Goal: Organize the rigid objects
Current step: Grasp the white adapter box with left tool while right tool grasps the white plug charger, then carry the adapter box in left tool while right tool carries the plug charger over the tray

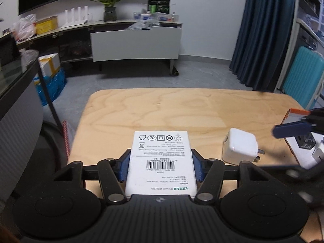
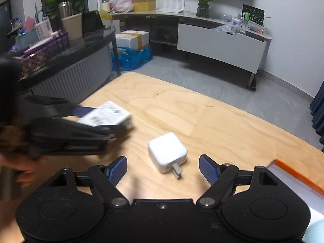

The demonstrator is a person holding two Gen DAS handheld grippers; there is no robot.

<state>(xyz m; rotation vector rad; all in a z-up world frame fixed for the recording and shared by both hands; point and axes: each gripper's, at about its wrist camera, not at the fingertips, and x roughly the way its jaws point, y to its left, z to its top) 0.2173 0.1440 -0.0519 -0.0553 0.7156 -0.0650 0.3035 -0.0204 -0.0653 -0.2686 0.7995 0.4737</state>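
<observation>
Left gripper clamps the adapter box; right gripper, jaws apart, faces the white charger at 12 o'clock, apparently untouched.

Beyond my jaws I saw a pale wooden worktop, grey floor, white wall, dark blue curtain and a long low cabinet.
</observation>
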